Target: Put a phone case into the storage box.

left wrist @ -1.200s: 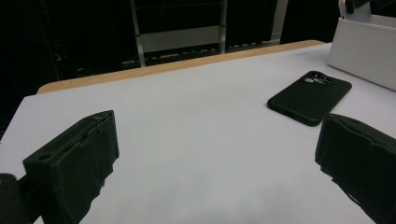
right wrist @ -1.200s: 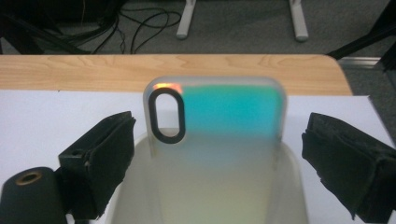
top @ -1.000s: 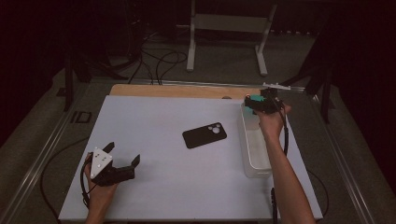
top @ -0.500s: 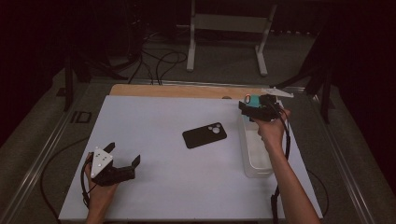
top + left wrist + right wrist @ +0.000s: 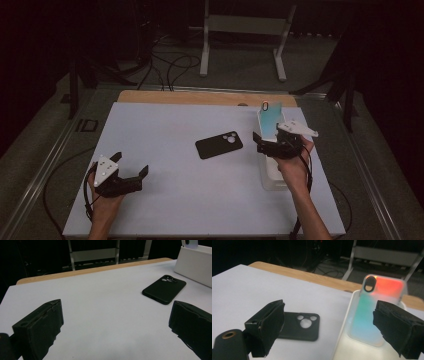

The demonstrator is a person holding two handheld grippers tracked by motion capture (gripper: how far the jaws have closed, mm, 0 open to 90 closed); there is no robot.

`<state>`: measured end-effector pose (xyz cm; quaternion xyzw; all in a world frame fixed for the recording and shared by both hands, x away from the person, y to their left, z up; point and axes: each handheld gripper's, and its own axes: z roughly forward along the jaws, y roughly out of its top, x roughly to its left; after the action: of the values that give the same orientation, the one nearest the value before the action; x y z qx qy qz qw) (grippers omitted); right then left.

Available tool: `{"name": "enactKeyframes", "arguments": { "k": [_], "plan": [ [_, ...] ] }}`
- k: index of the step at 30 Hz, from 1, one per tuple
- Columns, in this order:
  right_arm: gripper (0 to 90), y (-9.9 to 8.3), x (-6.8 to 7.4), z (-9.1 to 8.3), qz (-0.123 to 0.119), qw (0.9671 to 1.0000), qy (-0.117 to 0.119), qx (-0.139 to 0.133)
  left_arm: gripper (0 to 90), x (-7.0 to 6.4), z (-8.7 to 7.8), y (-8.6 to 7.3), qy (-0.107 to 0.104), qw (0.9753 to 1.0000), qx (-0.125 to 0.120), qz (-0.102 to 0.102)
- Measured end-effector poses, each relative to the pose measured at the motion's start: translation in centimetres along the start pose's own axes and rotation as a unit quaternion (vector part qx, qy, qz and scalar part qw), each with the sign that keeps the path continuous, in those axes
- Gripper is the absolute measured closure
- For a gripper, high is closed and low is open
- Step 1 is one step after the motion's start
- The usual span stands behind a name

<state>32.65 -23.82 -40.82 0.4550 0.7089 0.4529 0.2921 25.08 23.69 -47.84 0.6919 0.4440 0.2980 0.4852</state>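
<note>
Right hand-held gripper [image 5: 264,141] has drawn back from the iridescent case [image 5: 270,122], jaws apart; left hand-held gripper [image 5: 131,172] apart.

Right tongs pull back from the bin's far end

The right tongs [image 5: 261,141] now hang open, nearer the person, leaving the iridescent phone case [image 5: 270,121] standing upright in the clear bin [image 5: 270,176].

High view: overhead from the near edge, facing forward and down across the table [image 5: 165,200]. Left gripper view: low, close to the surface, facing the black case [image 5: 164,288]. Right gripper view: low, near the bin [image 5: 344,340], seemingly angled left. Black case shared by all three.
</note>
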Motion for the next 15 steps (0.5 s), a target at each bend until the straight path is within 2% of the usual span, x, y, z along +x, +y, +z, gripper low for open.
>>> {"name": "enactKeyframes", "arguments": {
  "k": [2, 7, 8, 11, 13, 15],
  "plan": [
    [10.2, -0.6, 0.3, -0.7, 0.001, 0.9999, 0.013, -0.003, 0.2, -0.1, 0.0, 0.1, -0.004, 1.0000, 0.000, -0.001],
    [11.4, -2.2, 0.7, -1.9, 0.007, 0.9997, 0.021, -0.014, 0.2, -0.3, -0.3, 0.5, -0.011, 0.9999, -0.002, 0.003],
    [11.5, -3.2, 0.8, -2.4, 0.006, 0.9995, 0.024, -0.017, 0.2, -0.3, -0.3, 0.5, -0.011, 0.9999, -0.002, 0.002],
    [11.4, -4.2, 0.9, -2.7, 0.011, 0.9993, 0.030, -0.020, 0.2, -0.2, -0.3, 0.6, -0.013, 0.9999, -0.002, 0.002],
    [11.4, -5.2, 1.2, -3.0, -0.006, 0.9994, 0.028, -0.021, 0.2, -0.2, -0.3, 0.7, -0.015, 0.9999, -0.003, -0.001],
    [11.4, -5.7, 1.3, -3.2, -0.012, 0.9990, 0.034, -0.026, 0.2, -0.1, -0.5, 0.9, -0.015, 0.9999, -0.004, 0.000]
  ]
}}
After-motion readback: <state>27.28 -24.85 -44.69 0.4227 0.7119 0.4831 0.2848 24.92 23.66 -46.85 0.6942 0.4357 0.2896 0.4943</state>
